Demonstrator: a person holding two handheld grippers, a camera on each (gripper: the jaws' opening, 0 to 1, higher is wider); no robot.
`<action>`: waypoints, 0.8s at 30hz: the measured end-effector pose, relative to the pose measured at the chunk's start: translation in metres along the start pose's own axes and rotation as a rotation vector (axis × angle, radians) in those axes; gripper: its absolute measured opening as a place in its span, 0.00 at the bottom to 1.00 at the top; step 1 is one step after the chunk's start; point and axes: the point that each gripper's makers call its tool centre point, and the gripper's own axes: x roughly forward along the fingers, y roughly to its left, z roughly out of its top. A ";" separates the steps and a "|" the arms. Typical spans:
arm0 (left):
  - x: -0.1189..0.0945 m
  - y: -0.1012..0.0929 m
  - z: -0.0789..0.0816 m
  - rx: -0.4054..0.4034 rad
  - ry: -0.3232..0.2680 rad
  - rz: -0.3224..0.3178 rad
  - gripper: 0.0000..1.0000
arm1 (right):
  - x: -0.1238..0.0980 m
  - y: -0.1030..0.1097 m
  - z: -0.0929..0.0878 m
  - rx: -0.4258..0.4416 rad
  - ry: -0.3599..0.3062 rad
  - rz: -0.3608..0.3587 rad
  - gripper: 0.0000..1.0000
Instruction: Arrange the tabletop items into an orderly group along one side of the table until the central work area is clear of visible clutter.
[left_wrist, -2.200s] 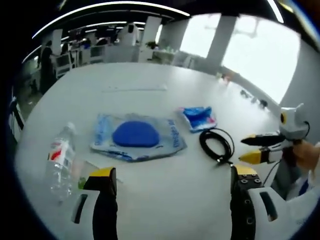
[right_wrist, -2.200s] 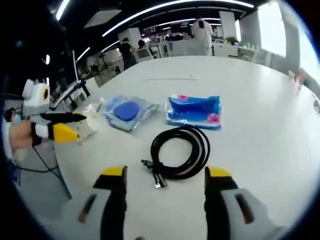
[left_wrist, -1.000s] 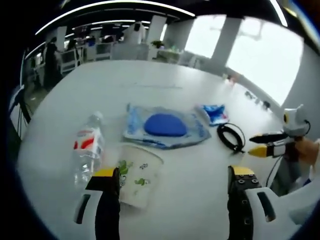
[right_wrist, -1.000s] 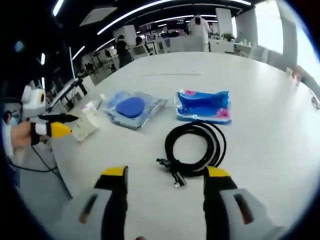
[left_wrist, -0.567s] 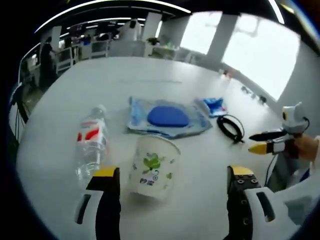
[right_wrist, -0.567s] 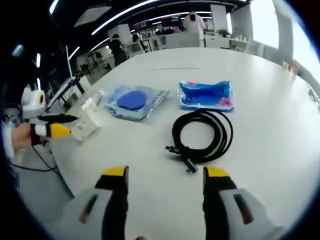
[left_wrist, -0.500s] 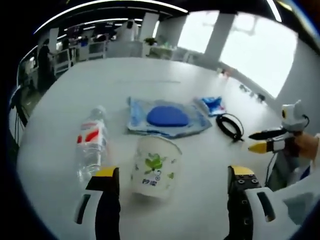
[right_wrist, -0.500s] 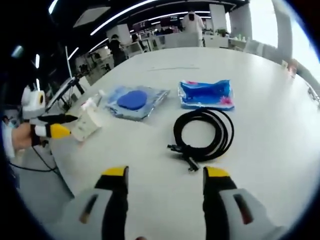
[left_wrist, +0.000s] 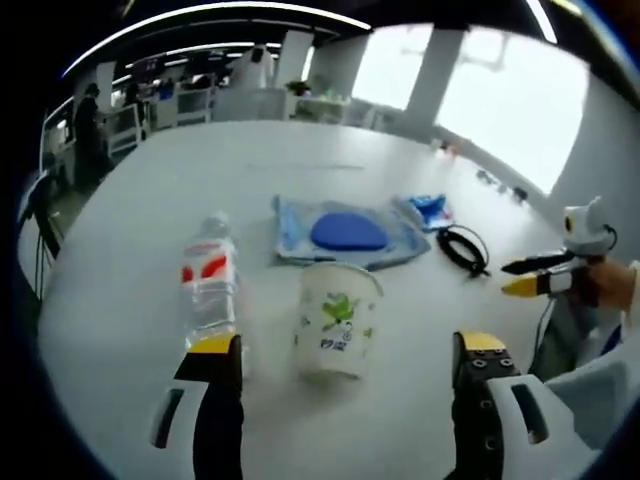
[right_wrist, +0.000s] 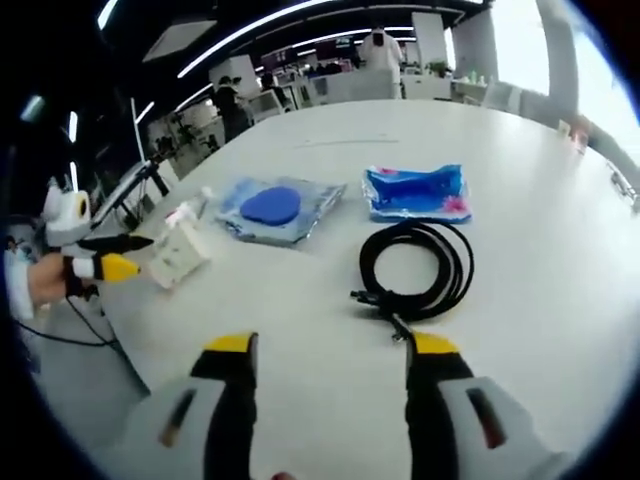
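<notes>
Upright white paper cup (left_wrist: 338, 320) with green print, just right of a clear water bottle (left_wrist: 209, 292) lying on its side, with a clear pouch holding a blue pad (left_wrist: 347, 232), a small blue packet (left_wrist: 428, 209) and a coiled black cable (left_wrist: 461, 248) lying flat beyond the cup.

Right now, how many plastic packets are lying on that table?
2. A clear packet with a blue pad lies beside the paper cup and water bottle; a bright blue packet lies just beyond the coiled black cable.
</notes>
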 end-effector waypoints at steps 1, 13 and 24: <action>-0.001 0.001 -0.001 0.007 0.002 -0.001 0.81 | 0.000 0.000 -0.002 0.007 0.002 -0.004 0.58; -0.011 0.008 0.007 0.038 -0.022 -0.004 0.84 | -0.003 0.009 -0.018 0.040 0.010 -0.016 0.57; -0.014 0.040 0.009 -0.008 -0.036 0.034 0.83 | -0.008 0.009 -0.019 0.060 -0.003 -0.033 0.57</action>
